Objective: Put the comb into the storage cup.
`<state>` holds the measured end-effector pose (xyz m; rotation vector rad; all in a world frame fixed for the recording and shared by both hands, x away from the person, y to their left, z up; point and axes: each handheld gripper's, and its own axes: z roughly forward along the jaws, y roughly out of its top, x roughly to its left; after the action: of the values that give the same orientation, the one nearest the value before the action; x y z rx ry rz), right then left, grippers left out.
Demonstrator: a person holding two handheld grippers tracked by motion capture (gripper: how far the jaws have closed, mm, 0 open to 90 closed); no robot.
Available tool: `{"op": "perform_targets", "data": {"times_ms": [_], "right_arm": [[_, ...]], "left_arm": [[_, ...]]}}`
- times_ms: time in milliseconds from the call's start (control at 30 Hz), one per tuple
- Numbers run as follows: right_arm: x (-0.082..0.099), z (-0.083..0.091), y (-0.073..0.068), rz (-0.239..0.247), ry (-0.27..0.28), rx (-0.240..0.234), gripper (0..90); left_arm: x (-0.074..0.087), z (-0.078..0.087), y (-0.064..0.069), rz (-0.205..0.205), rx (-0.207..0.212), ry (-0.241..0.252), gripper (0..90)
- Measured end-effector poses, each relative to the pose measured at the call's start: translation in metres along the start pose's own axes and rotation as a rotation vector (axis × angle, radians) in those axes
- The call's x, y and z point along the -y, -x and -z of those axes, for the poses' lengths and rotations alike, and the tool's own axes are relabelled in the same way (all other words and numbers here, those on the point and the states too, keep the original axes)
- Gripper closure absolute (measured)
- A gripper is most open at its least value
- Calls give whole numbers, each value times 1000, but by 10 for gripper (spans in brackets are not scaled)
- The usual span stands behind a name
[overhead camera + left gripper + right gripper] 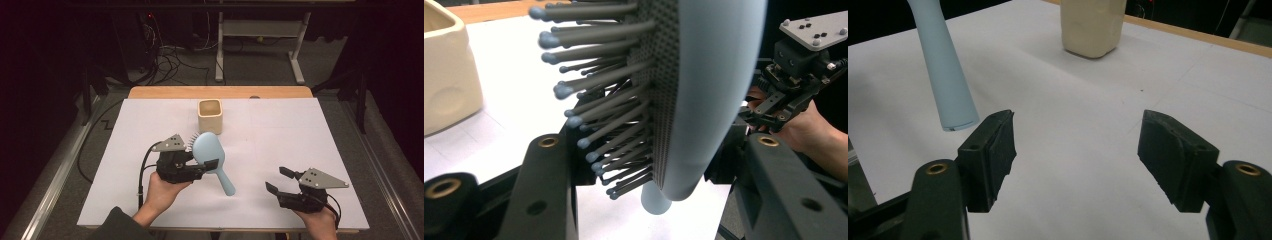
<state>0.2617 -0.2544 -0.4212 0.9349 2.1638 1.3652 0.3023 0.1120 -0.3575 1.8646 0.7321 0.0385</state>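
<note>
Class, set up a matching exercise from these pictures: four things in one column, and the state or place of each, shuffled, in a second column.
1. hairbrush
2. cup
3. left hand-held gripper
4. right hand-held gripper

a. jaws apart, holding nothing
b. stands on the table's far side
c. pale blue, held off the table
d. clamped on the brush head

Pairs: 1-c, 2-b, 3-d, 4-a

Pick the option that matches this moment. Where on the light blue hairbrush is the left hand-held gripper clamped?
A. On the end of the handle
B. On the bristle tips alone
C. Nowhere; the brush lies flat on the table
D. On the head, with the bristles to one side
D: the left hand-held gripper is shut on the head of the hairbrush, whose handle sticks out free toward the open right hand-held gripper.
</note>
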Motion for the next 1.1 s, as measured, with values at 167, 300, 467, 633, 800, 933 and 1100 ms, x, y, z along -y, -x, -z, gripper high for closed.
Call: {"op": "perform_targets", "data": {"times_ms": [167,300,467,633,800,933,1100], "right_arm": [[4,3,5,-24,9,11,317],[7,6,9,-35,13,31,313],[13,10,14,-57,19,48,310],[18,14,15,-70,33,47,309],[22,16,16,-69,38,51,309],[26,19,18,-82,42,59,310],[29,22,16,-86,49,61,314]], "left_arm": [[-2,2,-1,-4,-10,2,521],[-3,3,-2,-6,-17,4,521],[-4,6,-3,-6,-29,9,521],[-4,9,-3,-17,-52,15,520],[-6,13,-5,-16,-61,23,520],[-7,16,-6,-13,-66,31,519],[-8,18,-9,1,-78,37,518]]}}
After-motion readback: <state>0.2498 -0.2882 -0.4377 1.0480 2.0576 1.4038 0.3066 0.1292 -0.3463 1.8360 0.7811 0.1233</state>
